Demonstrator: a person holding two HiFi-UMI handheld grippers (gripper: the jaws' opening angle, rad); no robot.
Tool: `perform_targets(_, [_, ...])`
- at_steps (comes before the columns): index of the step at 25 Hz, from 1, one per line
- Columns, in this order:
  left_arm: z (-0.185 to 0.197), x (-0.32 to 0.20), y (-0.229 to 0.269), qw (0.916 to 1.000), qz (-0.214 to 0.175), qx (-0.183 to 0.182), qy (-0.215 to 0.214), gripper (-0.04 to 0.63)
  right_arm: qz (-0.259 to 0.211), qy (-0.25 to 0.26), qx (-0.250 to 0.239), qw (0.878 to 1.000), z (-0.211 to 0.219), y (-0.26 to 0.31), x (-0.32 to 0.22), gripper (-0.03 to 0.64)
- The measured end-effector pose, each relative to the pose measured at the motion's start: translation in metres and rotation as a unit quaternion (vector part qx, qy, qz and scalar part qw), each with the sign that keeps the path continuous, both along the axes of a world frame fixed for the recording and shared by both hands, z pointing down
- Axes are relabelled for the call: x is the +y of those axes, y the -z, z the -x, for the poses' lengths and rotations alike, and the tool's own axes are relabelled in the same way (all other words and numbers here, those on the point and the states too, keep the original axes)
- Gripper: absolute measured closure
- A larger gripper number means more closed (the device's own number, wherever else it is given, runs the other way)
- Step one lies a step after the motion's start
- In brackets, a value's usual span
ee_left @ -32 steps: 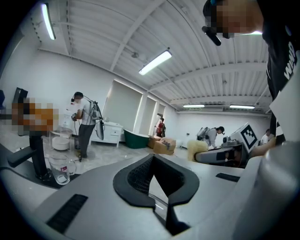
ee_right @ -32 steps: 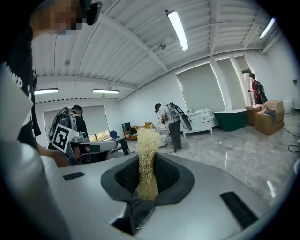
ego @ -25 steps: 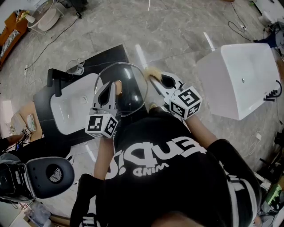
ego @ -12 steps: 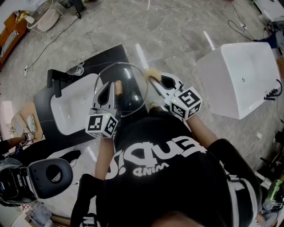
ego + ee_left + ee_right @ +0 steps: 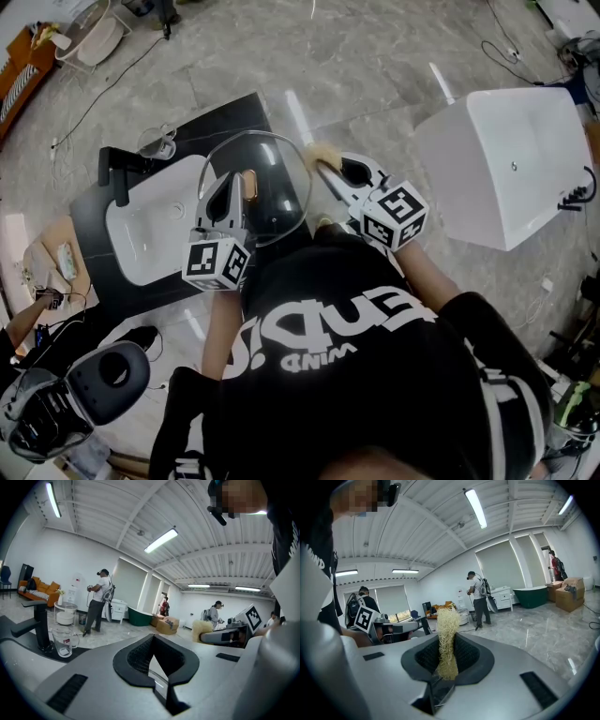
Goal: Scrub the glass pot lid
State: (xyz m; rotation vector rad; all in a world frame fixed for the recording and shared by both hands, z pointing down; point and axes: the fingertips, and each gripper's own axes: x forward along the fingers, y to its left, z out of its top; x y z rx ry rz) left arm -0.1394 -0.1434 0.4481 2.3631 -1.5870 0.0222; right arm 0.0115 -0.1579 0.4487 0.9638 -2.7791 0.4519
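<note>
Left gripper (image 5: 231, 187) is clamped tight on the glass pot lid (image 5: 272, 178). In its own view the jaws are together, with a sliver of glass rim pinched between them (image 5: 156, 678). The lid hangs in the air over the near right edge of the white sink basin (image 5: 141, 234), tilted towards the person. Right gripper (image 5: 328, 173) has its jaws closed on a straw-coloured loofah scrubber (image 5: 446, 641), which sits just beside the lid's rim on the side away from the basin; whether it touches the glass I cannot tell.

Now the danger. That lid is held only by a thin bite at the rim. Push the scrubber hard against the far side and the glass could pivot in the jaws, slip out and crack on the basin or the black counter (image 5: 239, 117) around it. A sideways drag could also tug the loofah loose.
</note>
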Motion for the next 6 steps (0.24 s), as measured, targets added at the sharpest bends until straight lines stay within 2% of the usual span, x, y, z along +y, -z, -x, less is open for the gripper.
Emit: perform_targets(6, [-0.0021, -0.0018, 0.001, 1.0, 0.0, -0.002, 0.0, 0.581, 0.0, 0.006, 0.004, 1.0, 0.0002, -0.0003, 0.0003, 0.571])
